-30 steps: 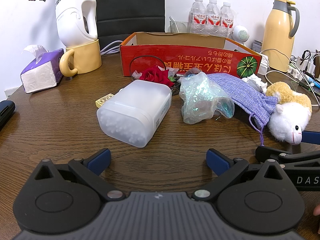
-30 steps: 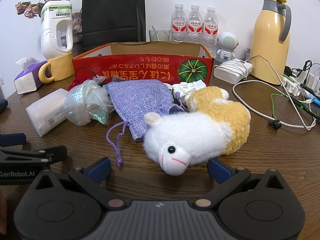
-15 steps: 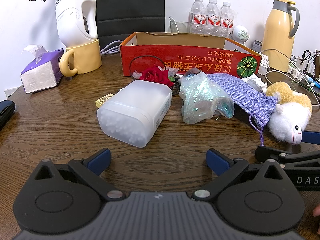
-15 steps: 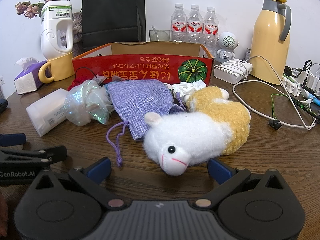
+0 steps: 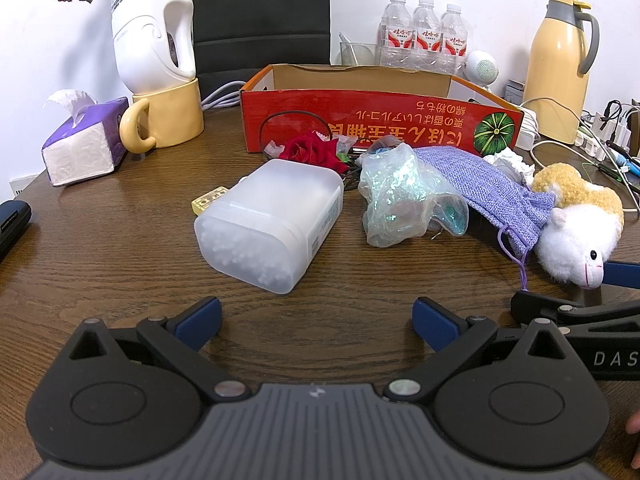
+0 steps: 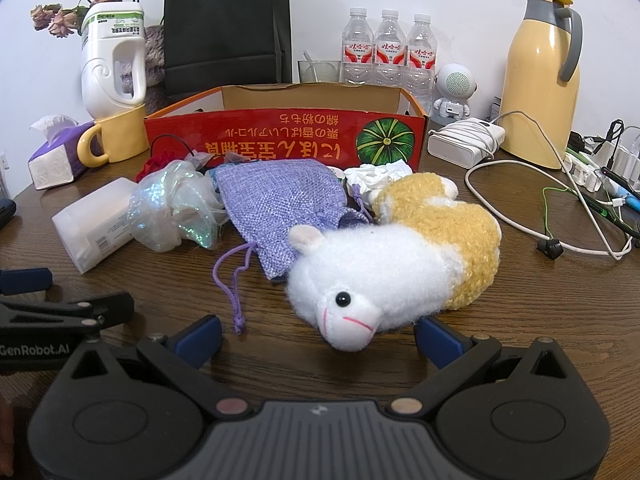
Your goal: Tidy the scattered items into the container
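Right claw (image 6: 318,330), fluffy plush sheep (image 6: 394,260)

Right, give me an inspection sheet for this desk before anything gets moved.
Surface: wooden table, crowded at the back.
Job's things: red box open; plush sheep, purple pouch, shiny wrap, swab tub, rose lie loose in front of it.
Clutter: tissue pack, mug carrying a white jug, water bottles, flask.
Grippers: left gripper and right gripper open, holding nothing.
Cables: white cord and charger on the right.
Surroundings: white wall, black bag.
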